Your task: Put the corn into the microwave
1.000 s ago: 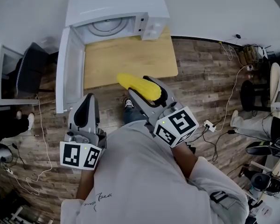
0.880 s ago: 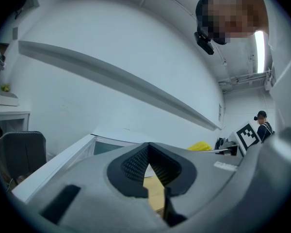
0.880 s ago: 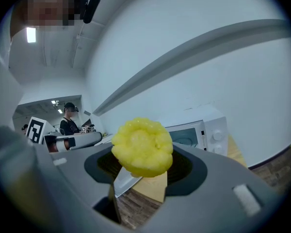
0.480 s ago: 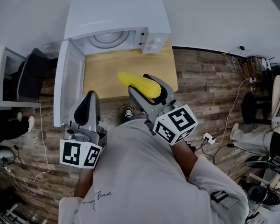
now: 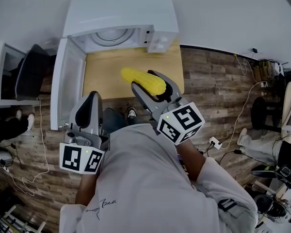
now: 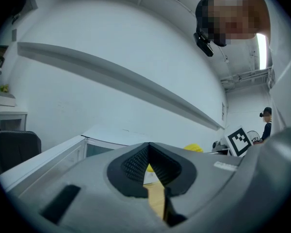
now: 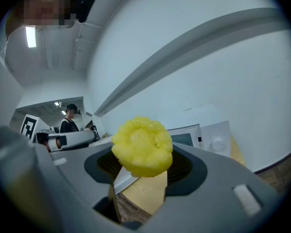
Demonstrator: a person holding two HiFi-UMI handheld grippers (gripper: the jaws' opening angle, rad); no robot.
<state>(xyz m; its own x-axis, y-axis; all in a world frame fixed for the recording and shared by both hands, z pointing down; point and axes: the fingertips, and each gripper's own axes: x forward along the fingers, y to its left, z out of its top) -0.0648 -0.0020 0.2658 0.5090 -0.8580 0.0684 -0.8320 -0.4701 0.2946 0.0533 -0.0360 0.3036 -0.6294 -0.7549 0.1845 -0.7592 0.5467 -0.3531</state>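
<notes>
A yellow corn cob (image 5: 141,80) lies crosswise in my right gripper (image 5: 148,82), which is shut on it above the wooden table (image 5: 109,64). In the right gripper view the corn's end (image 7: 143,147) sits between the dark pads, with the white microwave (image 7: 194,137) beyond it. The microwave (image 5: 119,11) stands at the table's far end. Its door (image 5: 68,89) is swung open to the left and the glass turntable (image 5: 112,34) shows inside. My left gripper (image 5: 92,101) is shut and empty, beside the open door. The left gripper view shows its jaws (image 6: 149,154) meeting.
A black chair (image 5: 31,76) stands left of the microwave door. Cables (image 5: 43,149) and a power strip (image 5: 216,142) lie on the wood-plank floor. A seated person's legs (image 5: 276,147) are at the far right. White walls are behind the microwave.
Both grippers have moved forward toward the microwave. The corn is now further over the table and nearer the open cavity. The right gripper's hold is unchanged.
</notes>
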